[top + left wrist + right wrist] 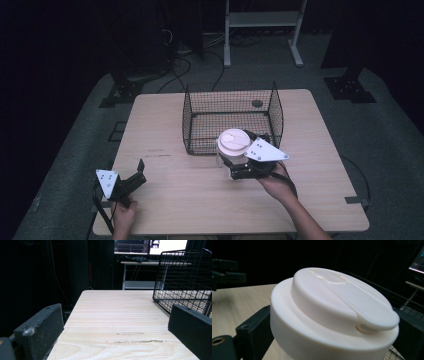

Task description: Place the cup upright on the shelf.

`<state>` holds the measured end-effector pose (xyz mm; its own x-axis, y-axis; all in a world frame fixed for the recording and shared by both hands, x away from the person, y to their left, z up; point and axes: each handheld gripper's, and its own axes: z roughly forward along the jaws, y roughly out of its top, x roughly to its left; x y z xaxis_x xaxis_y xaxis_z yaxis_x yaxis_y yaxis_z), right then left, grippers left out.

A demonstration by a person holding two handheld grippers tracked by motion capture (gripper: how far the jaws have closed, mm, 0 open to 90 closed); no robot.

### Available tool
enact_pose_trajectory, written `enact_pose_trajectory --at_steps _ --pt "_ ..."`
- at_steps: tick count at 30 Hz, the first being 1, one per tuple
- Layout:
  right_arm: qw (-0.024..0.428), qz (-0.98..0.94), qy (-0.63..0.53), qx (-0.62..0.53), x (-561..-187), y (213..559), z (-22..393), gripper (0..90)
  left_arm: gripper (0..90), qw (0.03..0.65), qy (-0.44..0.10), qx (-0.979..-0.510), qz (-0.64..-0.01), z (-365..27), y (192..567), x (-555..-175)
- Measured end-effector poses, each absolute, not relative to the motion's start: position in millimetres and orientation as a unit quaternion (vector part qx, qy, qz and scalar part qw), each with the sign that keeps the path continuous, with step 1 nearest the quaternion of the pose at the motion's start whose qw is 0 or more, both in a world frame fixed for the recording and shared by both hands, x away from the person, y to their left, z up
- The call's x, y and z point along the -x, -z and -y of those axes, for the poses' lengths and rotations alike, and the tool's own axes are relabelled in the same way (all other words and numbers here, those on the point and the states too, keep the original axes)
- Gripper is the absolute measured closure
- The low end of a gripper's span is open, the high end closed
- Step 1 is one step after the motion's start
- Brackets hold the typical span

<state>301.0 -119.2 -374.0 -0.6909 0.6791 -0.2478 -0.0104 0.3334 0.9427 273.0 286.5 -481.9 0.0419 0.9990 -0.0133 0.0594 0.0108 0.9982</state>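
The right gripper [239,159] has its two black fingers [253,333] clamped on a white lidded container [233,142], one to each side of it just under the broad lid. In the right gripper view the near finger presses against the container's left flank and the other finger sits against its right flank, so the container fills the gap between them. The lid is round and cream-white, with a raised central disc and a flat flip tab that ends in a small hinge knob toward the right edge. From the high view the container stands upright, held at the front edge of a black wire basket [274,107], about level with the basket's open near side; whether its base touches the bench cannot be told. The grey three-cornered plate on the gripper lies just to the right of the lid, and the person's right hand [276,186] grips the handle behind it, forearm coming in from the lower edge.

The left gripper [134,175] rests at the near left corner of the bench [165,200], well apart from the container and the basket. Its fingers [40,332] stand wide apart with only bare wood grain between them. The left hand [123,216] holds it from below. In the left gripper view the basket's mesh wall rises to the right, beyond the right finger.
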Motion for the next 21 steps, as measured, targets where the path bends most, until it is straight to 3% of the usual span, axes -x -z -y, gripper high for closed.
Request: enact_pose_trajectory --at_steps 21 --pt "0.338 -0.742 -0.535 -0.222 -329.7 321.6 116.8 4.0 0.0 0.502 -0.469 -0.517 -0.51 -286.7 482.1 -273.3"
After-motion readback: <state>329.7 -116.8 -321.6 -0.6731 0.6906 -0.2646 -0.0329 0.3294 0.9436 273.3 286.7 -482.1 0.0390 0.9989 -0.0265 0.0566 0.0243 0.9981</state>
